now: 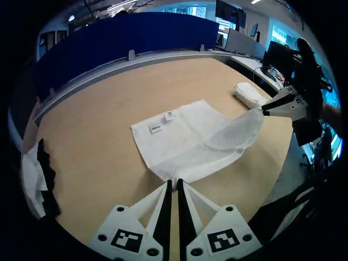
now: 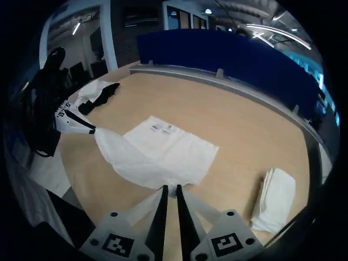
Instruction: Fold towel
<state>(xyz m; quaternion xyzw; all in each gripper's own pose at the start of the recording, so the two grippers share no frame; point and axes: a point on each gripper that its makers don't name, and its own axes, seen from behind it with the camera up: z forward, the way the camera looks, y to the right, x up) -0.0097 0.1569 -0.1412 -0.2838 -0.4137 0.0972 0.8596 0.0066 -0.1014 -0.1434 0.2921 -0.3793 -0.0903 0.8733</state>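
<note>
Left claw (image 1: 174, 182) and right claw (image 2: 171, 188) each pinch a near corner of the white towel (image 1: 182, 130) lying on the tabletop (image 1: 108, 108), and a shallow grip may let one slip mid-fold.

We can't read any txt, brand, no. or sign in either view. The towel (image 1: 191, 135) has two small white tags (image 1: 162, 122) near its far edge w/ dark print on them, but it's too small & blurred for us to make out, & the same tags (image 2: 161, 128) look no clearer in the right gripper view. We also see black-&-white square code markers (image 1: 128, 240) on the finger bases of the left hand-held gripper (image 1: 174, 182) & the right hand-held gripper (image 2: 170, 187): patterns only, no letters or digits as far as we can tell.
</note>
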